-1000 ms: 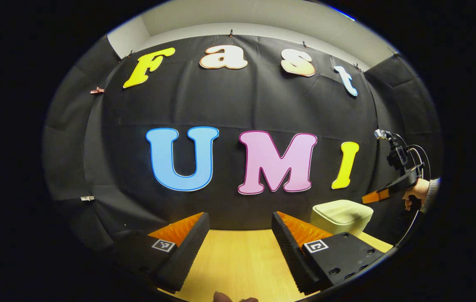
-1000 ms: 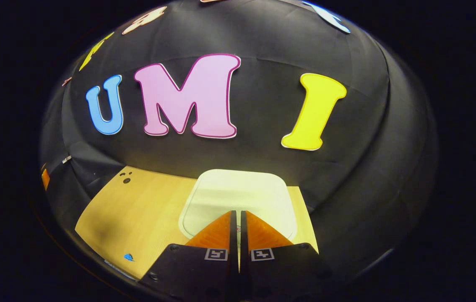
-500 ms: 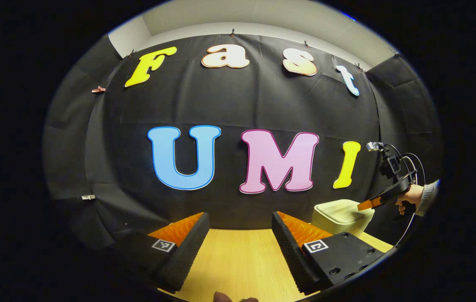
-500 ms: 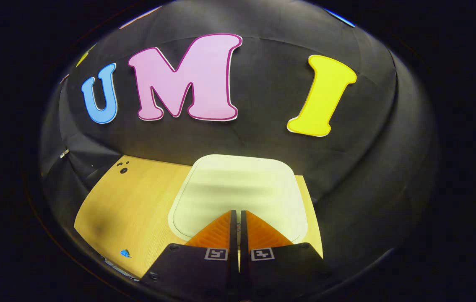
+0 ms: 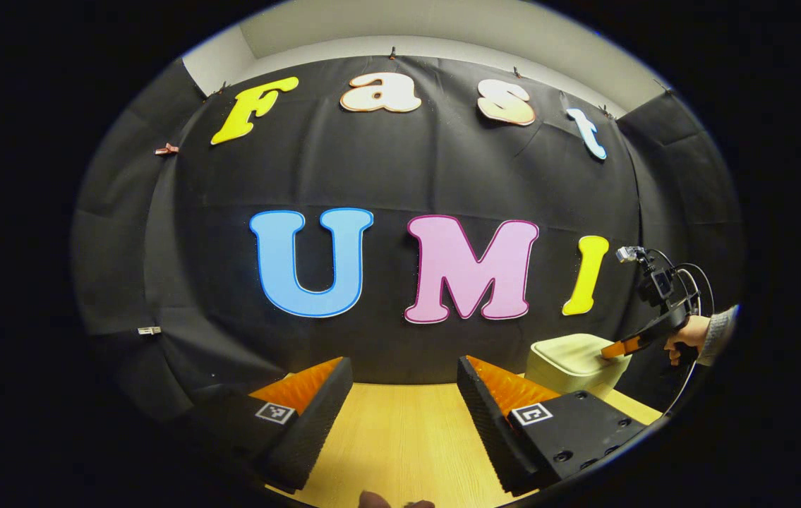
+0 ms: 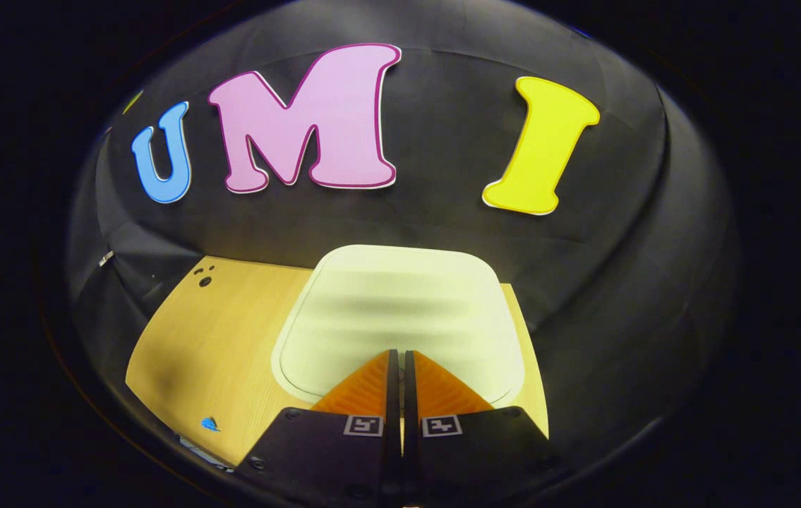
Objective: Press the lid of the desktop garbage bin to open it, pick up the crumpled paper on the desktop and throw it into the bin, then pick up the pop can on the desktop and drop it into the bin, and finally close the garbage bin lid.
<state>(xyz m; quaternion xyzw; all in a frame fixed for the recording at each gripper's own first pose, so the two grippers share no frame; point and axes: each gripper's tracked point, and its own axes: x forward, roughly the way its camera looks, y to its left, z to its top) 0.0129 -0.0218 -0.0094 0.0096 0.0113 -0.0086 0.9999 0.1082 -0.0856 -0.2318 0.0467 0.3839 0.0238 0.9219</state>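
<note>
Bin (image 6: 400,310) sits at the far right corner of the wooden desk (image 6: 231,339), right up against the black cloth wall, lid (image 6: 407,282) down and flush.

Right gripper (image 6: 396,353): fingers pressed together with just a thin slit between them, nothing held. In the right gripper view the tips sit over the near edge of the lid. In the left gripper view the same gripper (image 5: 605,351) comes in from the right, held by a hand (image 5: 682,337) with a grey sleeve (image 5: 719,331), tip at the lid's right edge. Looks like contact, but at this size I can't confirm it's actually touching.

Left gripper (image 5: 404,367): fingers spread wide, empty, held over bare desk (image 5: 400,437) to the left of the bin (image 5: 573,360), well apart from it.

Small blue mark (image 6: 210,424) near the desk's front edge, a few dark holes (image 6: 204,278) at the far left corner.
</note>
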